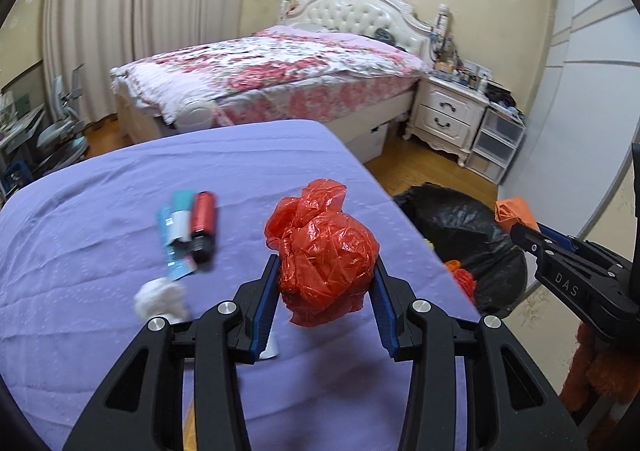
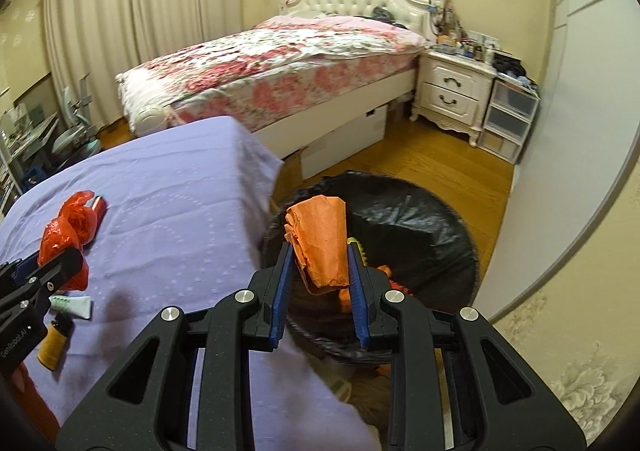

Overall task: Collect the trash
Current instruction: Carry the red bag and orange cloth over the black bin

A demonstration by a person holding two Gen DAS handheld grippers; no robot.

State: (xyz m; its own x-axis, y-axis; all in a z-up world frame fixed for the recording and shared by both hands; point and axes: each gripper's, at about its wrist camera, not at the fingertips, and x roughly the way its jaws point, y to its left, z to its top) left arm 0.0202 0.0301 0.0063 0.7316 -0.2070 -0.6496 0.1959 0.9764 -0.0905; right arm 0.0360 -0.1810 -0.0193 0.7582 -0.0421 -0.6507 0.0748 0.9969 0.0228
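The table [image 1: 120, 211] fills the lower left of the frame, with tubes [image 1: 188, 231] and a tissue [image 1: 160, 301] on it. The bin [image 2: 420, 235] stands right of it, the bed [image 1: 260, 67] behind.

1. The black left gripper with blue-padded fingers [image 1: 326, 271] points forward and downward, its jaws part-way apart and clamped on a crumpled red plastic bag [image 1: 324, 251].
2. The matching black right gripper [image 2: 320, 263] angles downward too, its jaws narrow, pinching a crumpled orange paper wad [image 2: 320, 239].
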